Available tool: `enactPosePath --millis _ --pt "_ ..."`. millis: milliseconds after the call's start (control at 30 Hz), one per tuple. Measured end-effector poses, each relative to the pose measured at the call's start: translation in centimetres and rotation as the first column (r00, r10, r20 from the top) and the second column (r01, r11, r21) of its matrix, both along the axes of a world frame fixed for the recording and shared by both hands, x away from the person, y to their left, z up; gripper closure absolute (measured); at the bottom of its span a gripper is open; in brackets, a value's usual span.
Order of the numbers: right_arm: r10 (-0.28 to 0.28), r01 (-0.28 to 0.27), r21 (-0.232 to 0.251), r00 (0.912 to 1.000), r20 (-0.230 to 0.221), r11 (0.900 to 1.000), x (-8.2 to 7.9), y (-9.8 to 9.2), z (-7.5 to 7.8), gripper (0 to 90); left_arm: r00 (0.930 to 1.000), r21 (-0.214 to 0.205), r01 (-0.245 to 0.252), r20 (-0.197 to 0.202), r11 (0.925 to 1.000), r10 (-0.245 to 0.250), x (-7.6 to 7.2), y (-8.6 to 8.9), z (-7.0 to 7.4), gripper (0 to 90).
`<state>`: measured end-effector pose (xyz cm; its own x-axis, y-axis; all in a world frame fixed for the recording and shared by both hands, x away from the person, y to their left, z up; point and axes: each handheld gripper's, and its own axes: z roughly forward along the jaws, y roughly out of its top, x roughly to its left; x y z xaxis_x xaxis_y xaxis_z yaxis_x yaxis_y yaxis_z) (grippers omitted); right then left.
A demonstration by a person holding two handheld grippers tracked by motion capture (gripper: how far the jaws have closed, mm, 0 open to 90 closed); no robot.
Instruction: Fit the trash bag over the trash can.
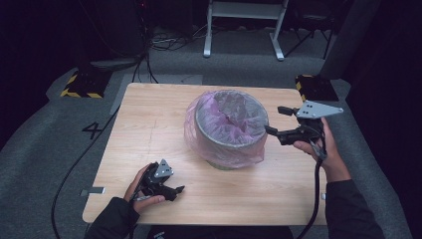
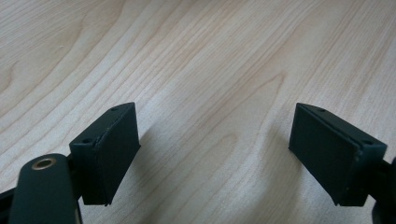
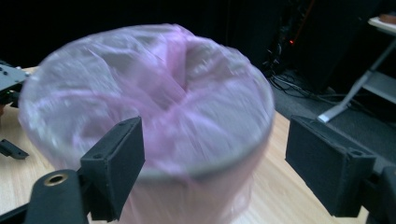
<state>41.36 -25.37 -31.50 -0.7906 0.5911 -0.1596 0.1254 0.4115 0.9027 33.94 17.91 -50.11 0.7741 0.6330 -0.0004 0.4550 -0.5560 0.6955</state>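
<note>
A round grey bin (image 1: 229, 142) lined with a thin pink plastic bag (image 1: 199, 137) stands at the middle of the wooden table (image 1: 149, 129); the bag folds over the rim and hangs down the outside. My right gripper (image 1: 276, 121) hovers just right of the bin's rim, open, with nothing between its jaws. From the right gripper view the bin (image 3: 149, 107) looms close and blurred beyond the open gripper (image 3: 215, 158). My left gripper (image 1: 180, 189) rests low near the table's front left, open and holding nothing. The left gripper view has bare wood (image 2: 210, 70) between the spread jaws of that gripper (image 2: 215, 154).
The table's front edge lies close under the left hand. Grey carpet surrounds the table, with cables (image 1: 74, 169) trailing at the left. Yellow-and-black striped blocks (image 1: 82, 84) sit behind the table's far corners, and a white frame (image 1: 244, 25) stands farther back.
</note>
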Motion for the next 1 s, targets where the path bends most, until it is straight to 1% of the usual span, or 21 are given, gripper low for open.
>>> enactPosePath --millis 100,133,200,233,333,433,533,567,600,633,700,767,867,900,1000 --pt "0.03 -0.029 -0.035 0.9996 0.005 0.9989 0.5 1.7 0.8 19.3 1.0 -0.01 -0.005 0.005 0.9999 0.005 0.1 0.2 -0.1 15.3" --pt "0.036 -0.036 -0.039 0.9993 0.007 0.9986 0.6 2.1 0.9 19.4 1.0 -0.014 -0.006 0.007 0.9999 0.006 0.1 0.2 -0.2 15.4" --pt "0.054 -0.055 -0.049 0.9985 -0.007 0.9973 1.1 3.2 1.2 20.0 0.9999 -0.021 -0.005 0.011 0.9998 0.005 0.1 0.3 -0.3 15.0" --pt "0.065 -0.066 -0.058 0.9978 -0.01 0.9961 1.4 3.7 1.3 20.0 0.9999 -0.021 -0.005 0.01 0.9998 0.005 0.1 0.2 -0.3 14.6" --pt "0.072 -0.073 -0.074 0.9973 -0.017 0.9946 2.0 4.8 1.3 19.9 1.0 -0.02 -0.004 0.009 0.9998 0.004 0.2 0.2 -0.3 13.6" --pt "0.069 -0.072 -0.114 0.9972 -0.028 0.9909 2.7 5.9 1.1 19.6 0.9999 -0.017 -0.006 0.008 0.9998 0.006 0.3 0.2 -0.3 12.4" --pt "0.086 -0.092 -0.119 0.995 -0.05 0.9886 3.3 6.8 1.0 21.1 0.9999 -0.018 -0.007 0.008 0.9998 0.007 0.3 0.2 -0.3 12.2" --pt "0.097 -0.104 -0.124 0.9934 -0.06 0.9867 3.4 7.1 0.9 26.8 0.9999 -0.017 -0.007 0.008 0.9998 0.007 0.3 0.2 -0.3 12.2" --pt "0.121 -0.131 -0.13 0.9894 -0.08 0.9829 3.7 7.4 0.9 30.2 0.9999 -0.017 -0.007 0.008 0.9998 0.007 0.3 0.2 -0.3 12.2" --pt "0.132 -0.146 -0.142 0.9858 -0.104 0.979 3.9 7.8 0.8 29.5 0.9999 -0.017 -0.007 0.008 0.9998 0.007 0.3 0.2 -0.3 12.1" --pt "0.128 -0.144 -0.164 0.9858 -0.109 0.9758 4.2 8.5 0.7 29.8 0.9999 -0.017 -0.006 0.008 0.9998 0.006 0.3 0.2 -0.3 12.2" --pt "0.142 -0.162 -0.163 0.9815 -0.128 0.9732 4.4 8.8 0.5 29.2 0.9999 -0.017 -0.006 0.008 0.9998 0.006 0.3 0.2 -0.3 12.2" --pt "0.137 -0.164 -0.175 0.9782 -0.156 0.9709 4.9 9.2 -0.1 29.4 0.9999 -0.017 -0.007 0.008 0.9998 0.007 0.3 0.2 -0.3 12.2" --pt "0.148 -0.179 -0.18 0.974 -0.172 0.9674 5.2 9.3 -0.3 28.9 0.9999 -0.017 -0.006 0.008 0.9998 0.006 0.3 0.2 -0.3 12.2" --pt "0.143 -0.184 -0.196 0.9683 -0.205 0.9633 5.7 9.5 -0.7 27.3 0.9999 -0.017 -0.007 0.008 0.9998 0.007 0.3 0.2 -0.3 12.2"
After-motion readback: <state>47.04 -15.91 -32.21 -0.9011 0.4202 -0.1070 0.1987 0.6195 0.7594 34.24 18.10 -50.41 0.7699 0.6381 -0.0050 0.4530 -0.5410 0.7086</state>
